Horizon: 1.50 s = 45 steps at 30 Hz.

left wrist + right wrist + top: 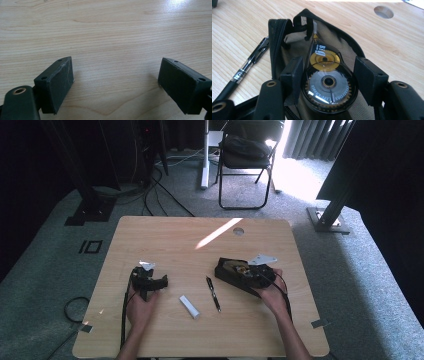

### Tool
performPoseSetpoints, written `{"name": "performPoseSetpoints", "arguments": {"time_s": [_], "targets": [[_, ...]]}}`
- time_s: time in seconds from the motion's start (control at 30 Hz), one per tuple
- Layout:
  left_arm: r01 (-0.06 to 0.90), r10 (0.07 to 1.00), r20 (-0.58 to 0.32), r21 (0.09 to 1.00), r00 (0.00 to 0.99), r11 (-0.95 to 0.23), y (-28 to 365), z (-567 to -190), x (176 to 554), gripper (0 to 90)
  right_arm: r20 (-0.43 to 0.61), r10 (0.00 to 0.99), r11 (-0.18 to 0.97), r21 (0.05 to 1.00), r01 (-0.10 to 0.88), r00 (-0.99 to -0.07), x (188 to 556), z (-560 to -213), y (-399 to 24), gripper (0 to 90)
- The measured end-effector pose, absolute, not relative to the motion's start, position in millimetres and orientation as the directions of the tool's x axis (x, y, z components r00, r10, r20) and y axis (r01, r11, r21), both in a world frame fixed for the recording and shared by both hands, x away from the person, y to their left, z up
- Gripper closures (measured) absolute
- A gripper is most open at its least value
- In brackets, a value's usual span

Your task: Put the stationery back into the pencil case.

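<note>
My right gripper [329,61] is shut on a clear correction tape dispenser [328,83] with a yellow hub, its pads against both sides. The dispenser sits in the mouth of an open black zip pouch [284,32] with a tan lining. In the high view the pouch [226,271] lies at the table's right, with the right gripper [243,270] reaching into it. A black pen [213,293] lies just left of the pouch, and it is the pen [244,70] seen from the right gripper. My left gripper [116,61] stands open over bare wood, also seen as the left gripper [150,279] at the table's left.
A small white stick-shaped object [189,306] lies near the table's middle front, left of the pen. The wooden table [165,235] has a round cable hole [238,231] at the back. A folding chair [246,155] and floor cables stand beyond the table.
</note>
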<state>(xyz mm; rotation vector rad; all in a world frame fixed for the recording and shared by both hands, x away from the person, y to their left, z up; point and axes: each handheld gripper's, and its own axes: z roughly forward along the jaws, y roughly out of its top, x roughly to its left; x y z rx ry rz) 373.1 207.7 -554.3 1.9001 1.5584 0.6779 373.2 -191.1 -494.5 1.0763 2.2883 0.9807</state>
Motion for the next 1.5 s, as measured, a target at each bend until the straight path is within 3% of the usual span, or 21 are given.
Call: {"name": "performPoseSetpoints", "arguments": {"time_s": [0.37,0.9,1.5], "targets": [[0.685,0.982,0.021,0.713,0.187,-0.146,207.7,-554.2,373.1,13.3,-0.046,0.792,0.445,0.725,0.525,-0.608,376.4,-496.1,-191.6,41.3],[0.685,0.982,0.021,0.713,0.187,-0.146,207.6,-554.2,373.1,13.3,-0.043,0.8,0.411,0.767,0.493,-0.599,367.3,-484.1,-197.0,39.2],[0.685,0.982,0.021,0.714,0.187,-0.146,207.6,-554.3,373.1,13.3,-0.101,0.776,0.424,0.814,0.397,-0.623,343.8,-468.7,-175.3,53.4]]}}
